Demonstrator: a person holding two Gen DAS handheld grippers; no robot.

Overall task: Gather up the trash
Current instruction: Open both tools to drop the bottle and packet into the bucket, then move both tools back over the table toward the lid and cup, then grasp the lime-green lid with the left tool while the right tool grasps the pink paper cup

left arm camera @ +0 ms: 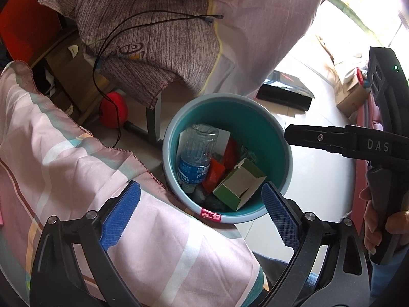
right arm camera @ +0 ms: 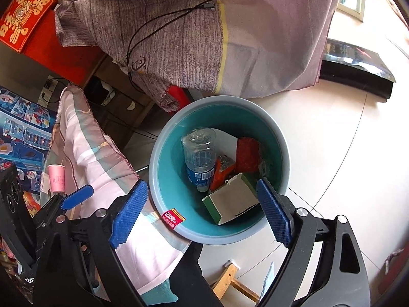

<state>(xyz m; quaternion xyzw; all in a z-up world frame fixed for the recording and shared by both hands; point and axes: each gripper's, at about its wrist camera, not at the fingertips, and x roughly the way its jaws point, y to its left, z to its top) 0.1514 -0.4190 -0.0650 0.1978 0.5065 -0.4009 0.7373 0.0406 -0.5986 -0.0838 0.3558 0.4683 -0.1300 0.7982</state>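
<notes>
Presently, step in hand: a drop into the teal bin point(right arm camera: 280, 151) is judged just completed, both tools being held above it.
Left gripper point(left arm camera: 200, 213): its jaws are spread wide; nothing is held between the blue pads.
Right gripper point(right arm camera: 202, 211): likewise wide apart and empty.
Trash: a clear water bottle point(right arm camera: 199, 154), red wrappers point(right arm camera: 246, 154) and a green carton point(right arm camera: 231, 200) are seen lying inside the bin, the carton uppermost.
Remaining: a pink paper cup point(right arm camera: 57, 177) is seen standing on the striped bedding point(right arm camera: 84, 148).
Next move: if the cup counts as trash, a reach away from the bin and a light grip on it are called for.
</notes>
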